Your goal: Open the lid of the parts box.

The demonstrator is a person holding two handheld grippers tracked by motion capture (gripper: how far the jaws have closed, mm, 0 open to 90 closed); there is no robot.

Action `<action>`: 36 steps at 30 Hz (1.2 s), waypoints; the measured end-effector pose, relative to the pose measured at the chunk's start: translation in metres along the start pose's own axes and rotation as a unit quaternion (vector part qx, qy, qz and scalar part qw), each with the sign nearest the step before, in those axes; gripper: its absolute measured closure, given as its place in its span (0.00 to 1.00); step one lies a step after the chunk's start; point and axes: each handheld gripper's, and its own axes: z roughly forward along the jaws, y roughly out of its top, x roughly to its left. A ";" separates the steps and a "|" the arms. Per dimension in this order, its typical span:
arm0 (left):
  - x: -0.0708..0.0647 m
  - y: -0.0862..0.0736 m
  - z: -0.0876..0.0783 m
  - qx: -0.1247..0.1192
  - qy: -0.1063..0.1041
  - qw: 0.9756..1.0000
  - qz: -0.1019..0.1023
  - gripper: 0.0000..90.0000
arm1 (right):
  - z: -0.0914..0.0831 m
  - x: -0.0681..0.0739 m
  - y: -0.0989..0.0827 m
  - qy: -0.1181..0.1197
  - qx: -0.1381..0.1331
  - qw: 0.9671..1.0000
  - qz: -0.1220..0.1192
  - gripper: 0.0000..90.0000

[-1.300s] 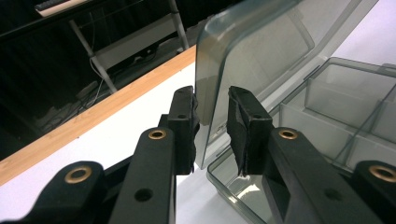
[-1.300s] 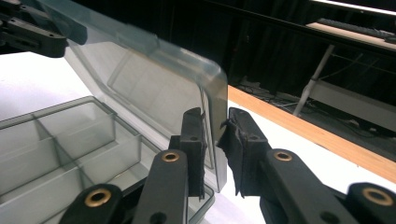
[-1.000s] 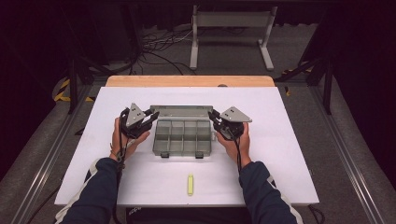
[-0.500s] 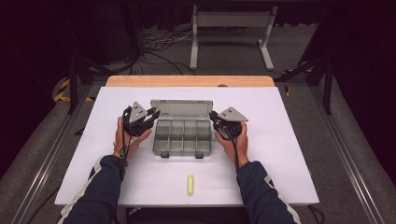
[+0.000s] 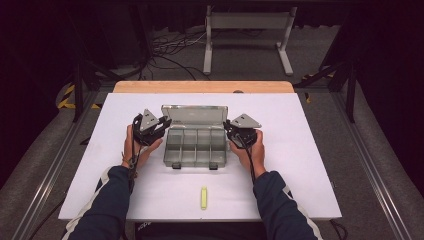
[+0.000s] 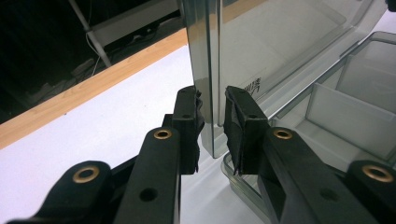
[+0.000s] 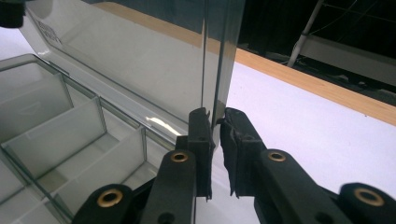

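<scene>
Left hand-held gripper [image 6: 212, 126] and right hand-held gripper [image 7: 215, 140] nearly closed, each straddling a side edge of the compartment box's raised lid [image 5: 194, 114]; yellow bar [image 5: 203, 197] nearby on bench [image 5: 310, 165].

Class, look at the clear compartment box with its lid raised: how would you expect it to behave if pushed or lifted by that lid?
The box looks like thin, empty plastic, so it is probably light and may slide on the smooth white table. The lid stands nearly upright on a hinge, so it would likely swing rather than stay put. Its glossy edge between the left tool pads may be slippery.
</scene>
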 end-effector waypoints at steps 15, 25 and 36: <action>0.004 -0.004 0.012 0.022 0.003 1.000 -0.004 0.84 | 0.013 -0.005 0.005 0.005 0.014 1.000 0.016 0.88; 0.004 -0.007 0.019 0.028 0.008 1.000 -0.008 0.84 | 0.022 -0.005 -0.003 0.001 0.029 0.999 0.027 0.88; 0.005 -0.011 0.025 0.040 0.009 0.999 -0.008 0.84 | 0.026 -0.005 -0.007 -0.003 0.040 0.999 0.034 0.89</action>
